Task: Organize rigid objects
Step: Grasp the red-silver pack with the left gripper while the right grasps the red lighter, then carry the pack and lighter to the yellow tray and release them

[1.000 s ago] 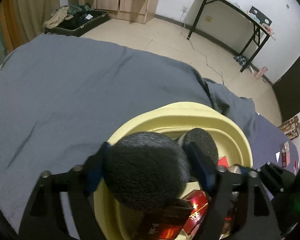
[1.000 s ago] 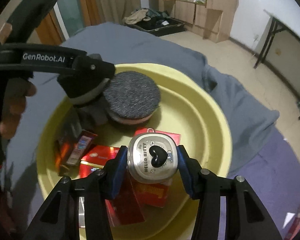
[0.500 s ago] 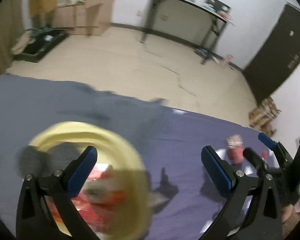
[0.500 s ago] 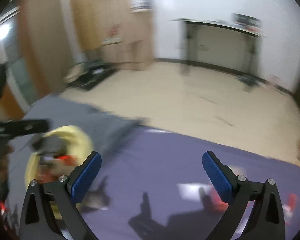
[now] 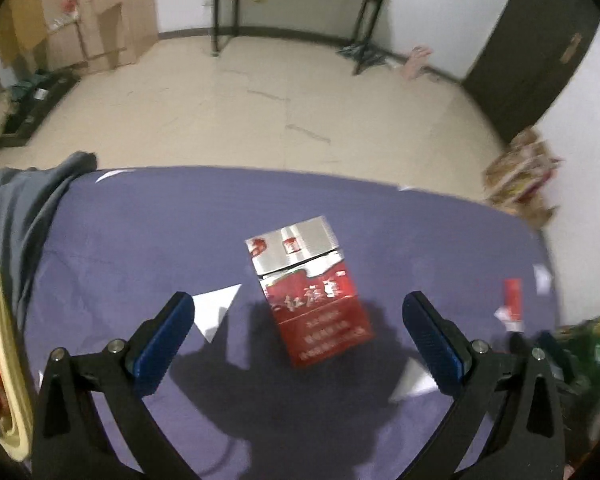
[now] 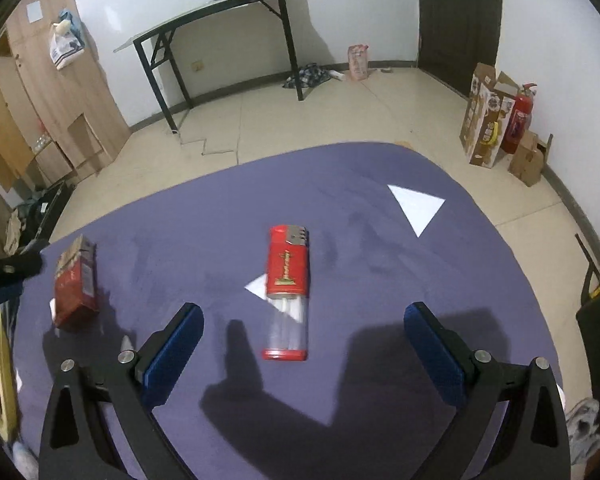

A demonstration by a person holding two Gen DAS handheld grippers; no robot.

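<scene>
A red and silver cigarette pack [image 5: 312,292] lies flat on the purple cloth [image 5: 140,240]. My left gripper [image 5: 296,308] hovers over the pack, open wide, its blue pads clear of it on both sides. A red lighter with a clear lower half [image 6: 287,292] lies lengthwise on the cloth. My right gripper [image 6: 304,312] stands over it, its wide jaws just closing, and the pads touch nothing. The same pack [image 6: 76,284] shows at the left of the right wrist view. The yellow basin [image 5: 4,340] with red packs in it sits at the far left edge.
White triangles [image 6: 418,206] mark the cloth. A grey cloth [image 5: 24,200] is bunched at the left by the basin. Beyond the bed edge lie a tiled floor, a black folding table [image 6: 220,12], cardboard boxes [image 6: 486,120] and a dark door [image 5: 540,40].
Both grippers let go of the round grey item and the small tin over the basin, opened wide and swept right, away from the basin, to the pack and the lighter.
</scene>
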